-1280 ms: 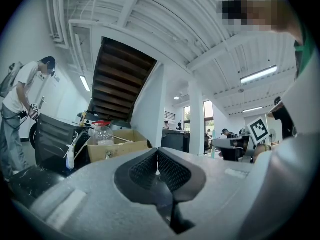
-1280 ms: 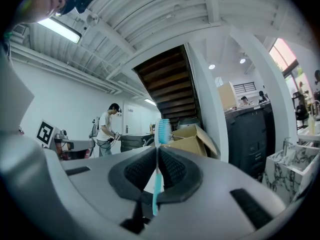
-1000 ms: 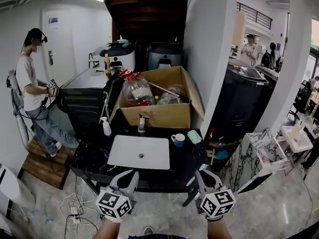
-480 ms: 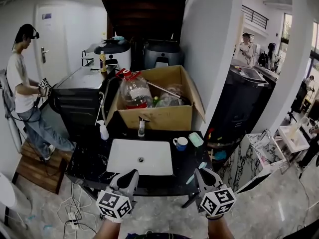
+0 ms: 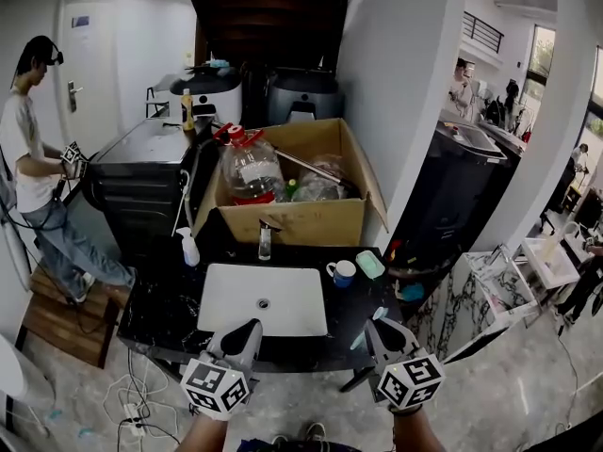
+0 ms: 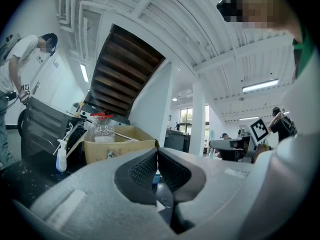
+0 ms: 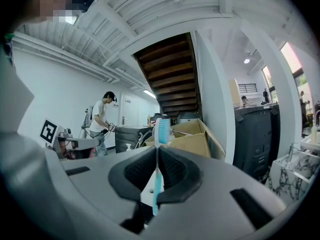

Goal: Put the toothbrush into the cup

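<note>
- The jaws of the right gripper [image 7: 158,156] are pinched on the thin handle of a light-blue toothbrush [image 7: 160,132]; it stands upright between them, with the bristled head above the tips and the handle end below.
- The jaws of the left gripper [image 6: 157,156] are pressed together at the tips and hold nothing.
- In the head view both grippers hang side by side at the near edge of a black surface [image 5: 168,301], the left one [image 5: 247,332] before a white sink [image 5: 236,311] and the right one [image 5: 375,326] off the sink's right corner.
- The cup [image 5: 341,272] (white, with a blue inside) stands on the surface just right of the sink, beyond the right gripper and apart from the toothbrush.
- A cardboard box [image 5: 300,220] fills the back of the surface behind a tap [image 5: 265,241].
</note>
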The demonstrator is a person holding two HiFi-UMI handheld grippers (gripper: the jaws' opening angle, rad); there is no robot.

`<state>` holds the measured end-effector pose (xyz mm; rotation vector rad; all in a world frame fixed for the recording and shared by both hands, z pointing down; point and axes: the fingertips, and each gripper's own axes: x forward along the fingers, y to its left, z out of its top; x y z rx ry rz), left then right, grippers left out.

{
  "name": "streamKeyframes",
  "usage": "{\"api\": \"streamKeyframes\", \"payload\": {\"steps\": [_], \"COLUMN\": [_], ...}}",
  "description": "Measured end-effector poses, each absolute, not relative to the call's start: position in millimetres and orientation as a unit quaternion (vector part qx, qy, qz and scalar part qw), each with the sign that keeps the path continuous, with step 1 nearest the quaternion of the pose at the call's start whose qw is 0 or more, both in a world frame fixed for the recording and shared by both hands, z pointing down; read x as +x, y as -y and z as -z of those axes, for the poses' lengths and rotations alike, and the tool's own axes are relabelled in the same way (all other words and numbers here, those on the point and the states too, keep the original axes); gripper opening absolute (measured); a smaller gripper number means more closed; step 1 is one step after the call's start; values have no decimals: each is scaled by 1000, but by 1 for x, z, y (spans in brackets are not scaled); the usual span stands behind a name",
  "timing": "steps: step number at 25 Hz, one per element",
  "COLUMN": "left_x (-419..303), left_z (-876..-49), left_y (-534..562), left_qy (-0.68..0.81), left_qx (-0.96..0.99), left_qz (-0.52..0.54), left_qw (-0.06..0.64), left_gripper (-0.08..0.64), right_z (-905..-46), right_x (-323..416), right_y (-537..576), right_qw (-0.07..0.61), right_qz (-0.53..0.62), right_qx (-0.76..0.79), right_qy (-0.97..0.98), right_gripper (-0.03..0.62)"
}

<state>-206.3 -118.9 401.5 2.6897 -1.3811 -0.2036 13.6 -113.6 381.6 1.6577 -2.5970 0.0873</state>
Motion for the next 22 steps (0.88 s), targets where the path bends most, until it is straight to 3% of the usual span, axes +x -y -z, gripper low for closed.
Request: {"api": "streamKeyframes", "payload": {"steps": [22], "left_x": [-170], "left_z": [-399], "left_y": [218], "left_qy": [487], "left_qx": [872], "left_qz": [38], "left_qw": [30], "left_gripper": [15], "right_z": [-370], "right_x": [36], "right_y": [252], "right_qw": [-20], "right_qz": [-14], "right_qx": [478], "right_qy": [878], "right_gripper": [17]}}
